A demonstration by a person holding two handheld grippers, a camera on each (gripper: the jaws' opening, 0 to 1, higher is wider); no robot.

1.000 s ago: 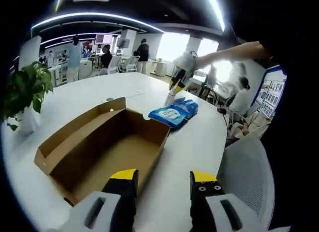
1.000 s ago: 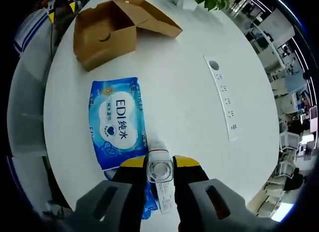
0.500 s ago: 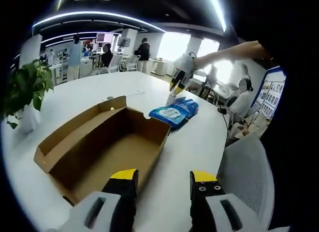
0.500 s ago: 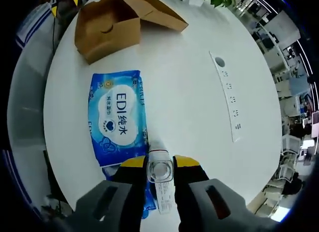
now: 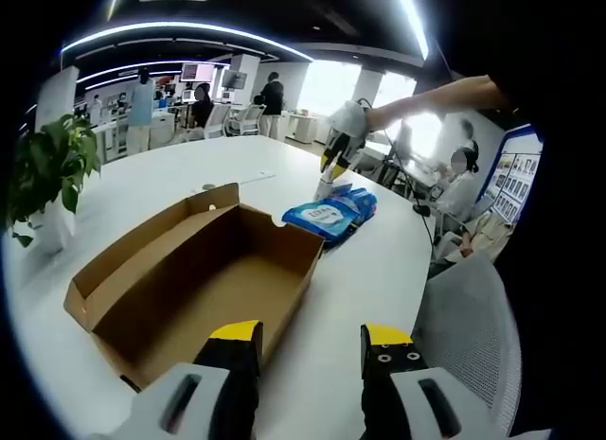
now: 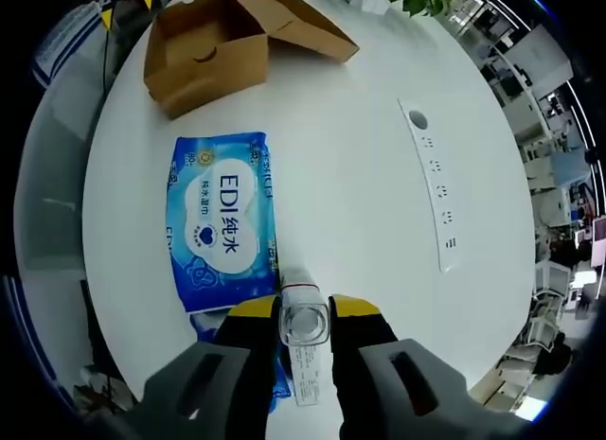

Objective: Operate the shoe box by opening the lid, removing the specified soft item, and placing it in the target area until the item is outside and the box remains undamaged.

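- In the right gripper view, the right gripper [image 6: 304, 310] is clenched on a small clear bottle [image 6: 303, 325], its yellow-tipped jaws pressing the bottle from both sides; a white label strip hangs down between the jaws.
- Just ahead of that gripper and a little to its left, a blue wet-wipe pack [image 6: 221, 218] lies flat on the white table [image 6: 350, 156], outside the box, with its near end passing under the left jaw.
- Farther ahead, beyond the pack, the brown shoe box [image 6: 204, 54] sits with its lid folded back on the table.
- To the right of the gripper, a long white power strip [image 6: 431, 183] lies on the table, well apart from the pack.
- In the left gripper view, the left gripper [image 5: 310, 341] is released, its jaws parted over the table's near edge with nothing between them.
- Directly ahead of it the shoe box [image 5: 204, 279] stands open.
- Past the box's far corner lies the wet-wipe pack [image 5: 331, 213], with the right gripper [image 5: 338, 149] held above it.
- A potted plant [image 5: 49, 170] stands far left.
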